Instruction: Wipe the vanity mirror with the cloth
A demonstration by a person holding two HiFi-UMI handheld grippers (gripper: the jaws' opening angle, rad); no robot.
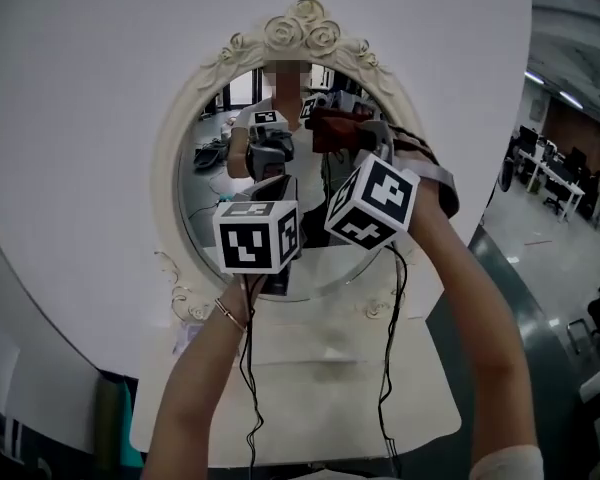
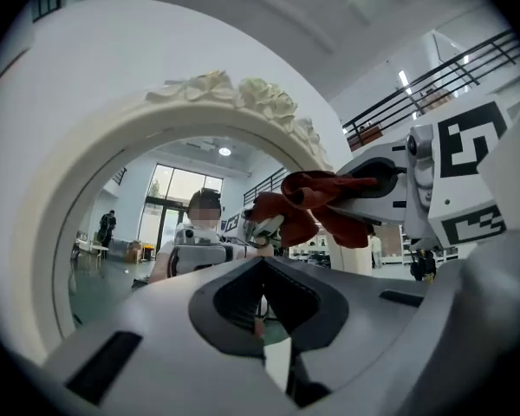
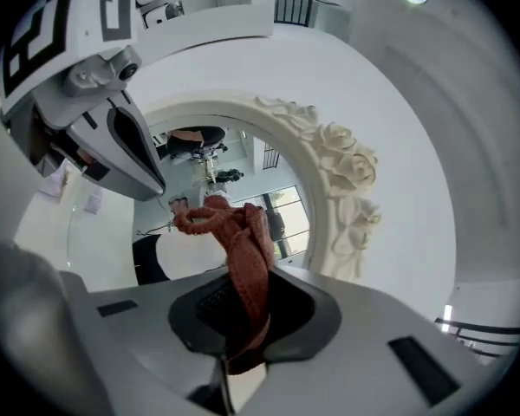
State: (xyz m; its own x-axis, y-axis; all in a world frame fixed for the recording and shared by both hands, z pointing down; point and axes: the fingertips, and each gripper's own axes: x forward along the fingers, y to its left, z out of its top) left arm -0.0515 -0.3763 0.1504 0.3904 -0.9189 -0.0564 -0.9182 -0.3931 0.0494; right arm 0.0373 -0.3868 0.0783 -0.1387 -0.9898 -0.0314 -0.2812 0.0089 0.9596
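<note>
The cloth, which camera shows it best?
The right gripper view: the reddish cloth sits centred, pinched in the right gripper's tongs in front of the mirror. The left gripper view shows it bunched, side-on; the head view shows only a small dark patch.

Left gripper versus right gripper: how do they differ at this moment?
The right gripper is shut on the red cloth; the left gripper is shut with nothing in it. In the head view the right gripper sits higher, its cloth near the upper glass of the vanity mirror; the left gripper sits lower and further left. Both are raised facing the mirror.
</note>
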